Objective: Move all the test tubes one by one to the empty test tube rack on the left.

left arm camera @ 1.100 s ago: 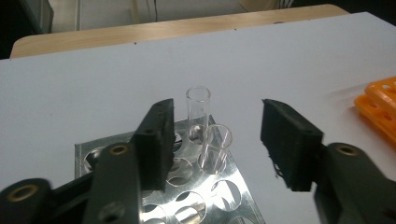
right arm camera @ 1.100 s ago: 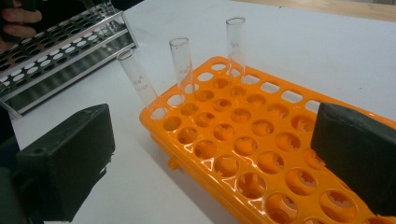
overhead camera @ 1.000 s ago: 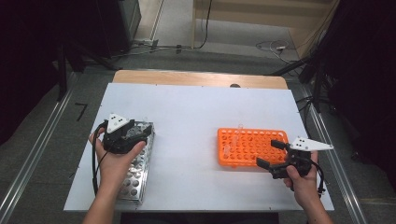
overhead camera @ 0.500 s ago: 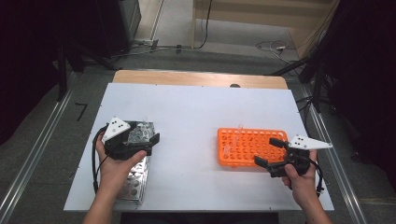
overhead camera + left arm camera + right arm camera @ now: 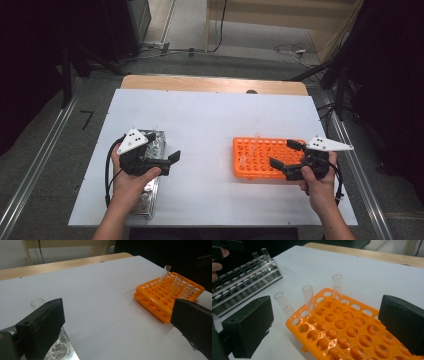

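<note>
My left gripper [image 5: 169,164] hovers over the metal tube rack [image 5: 150,192] at the table's left. Its jaws have just been opening and stand wide, with nothing between them [image 5: 117,325]. A clear glass tube [image 5: 37,302] stands in that rack just past one jaw. My right gripper [image 5: 281,154] is open at the right end of the orange tube rack [image 5: 260,167]. In the right gripper view the wide jaws [image 5: 324,327] straddle the rack's holes [image 5: 352,330] without touching. Three clear tubes [image 5: 308,296] lean in its far rows.
The white table [image 5: 210,120] has a wooden strip [image 5: 210,84] along its far edge. Open tabletop lies between the two racks. The metal rack [image 5: 242,282] carries two more tubes [image 5: 264,251] at its far end. Dark floor and cables surround the table.
The left gripper's jaws have spread wide apart above the metal rack, and the hand has edged slightly toward the person. The right gripper and orange rack look unchanged.
</note>
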`<action>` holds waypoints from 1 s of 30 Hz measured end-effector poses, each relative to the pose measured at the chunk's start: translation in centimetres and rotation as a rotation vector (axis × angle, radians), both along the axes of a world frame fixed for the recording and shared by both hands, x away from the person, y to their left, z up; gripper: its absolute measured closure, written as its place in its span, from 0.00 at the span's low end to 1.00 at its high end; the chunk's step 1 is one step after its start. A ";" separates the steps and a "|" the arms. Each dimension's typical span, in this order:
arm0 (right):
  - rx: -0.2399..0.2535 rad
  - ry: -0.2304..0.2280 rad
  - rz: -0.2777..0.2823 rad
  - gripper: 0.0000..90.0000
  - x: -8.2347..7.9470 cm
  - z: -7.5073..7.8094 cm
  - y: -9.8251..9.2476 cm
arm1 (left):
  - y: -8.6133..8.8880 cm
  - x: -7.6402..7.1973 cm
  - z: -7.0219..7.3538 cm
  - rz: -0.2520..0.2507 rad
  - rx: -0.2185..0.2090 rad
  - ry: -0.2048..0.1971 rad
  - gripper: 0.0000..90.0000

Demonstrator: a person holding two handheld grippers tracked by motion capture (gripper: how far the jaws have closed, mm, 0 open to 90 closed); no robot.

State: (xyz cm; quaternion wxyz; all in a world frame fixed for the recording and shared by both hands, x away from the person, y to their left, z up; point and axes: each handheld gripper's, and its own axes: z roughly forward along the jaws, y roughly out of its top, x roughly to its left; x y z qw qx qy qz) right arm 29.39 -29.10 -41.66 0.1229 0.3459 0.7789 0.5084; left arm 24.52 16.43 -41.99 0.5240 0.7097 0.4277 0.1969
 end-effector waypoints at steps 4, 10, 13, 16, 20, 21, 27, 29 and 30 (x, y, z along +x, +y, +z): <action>0.004 0.004 -0.046 0.03 0.7 -0.1 0.2 | -0.4 0.1 -0.2 -0.010 -0.001 0.001 0.00; -0.023 0.026 -0.081 0.10 2.3 -0.4 1.1 | -1.0 0.0 -0.1 -0.028 0.010 0.001 0.00; -0.048 0.031 -0.109 0.14 3.2 -0.8 1.6 | -1.3 0.0 -0.3 -0.034 0.015 0.006 0.00; -0.064 0.060 -0.132 0.21 4.0 -1.4 2.1 | -1.3 0.0 -0.4 -0.040 0.017 0.010 0.00; -0.081 0.084 -0.107 0.35 4.6 -2.2 2.6 | -1.5 -0.1 -0.3 -0.049 0.010 0.010 0.00; -0.088 0.090 -0.105 0.38 4.8 -2.4 2.8 | -1.6 -0.1 -0.3 -0.054 0.013 0.009 0.00; -0.123 0.127 -0.072 0.55 5.5 -3.4 3.7 | -2.3 -0.2 -0.4 -0.075 0.020 0.008 0.00; -0.131 0.134 -0.065 0.58 5.6 -3.6 4.0 | -2.4 -0.3 -0.4 -0.078 0.023 0.010 0.00; -0.132 0.135 -0.061 0.61 5.6 -3.7 4.1 | -2.5 -0.3 -0.4 -0.079 0.020 0.012 0.00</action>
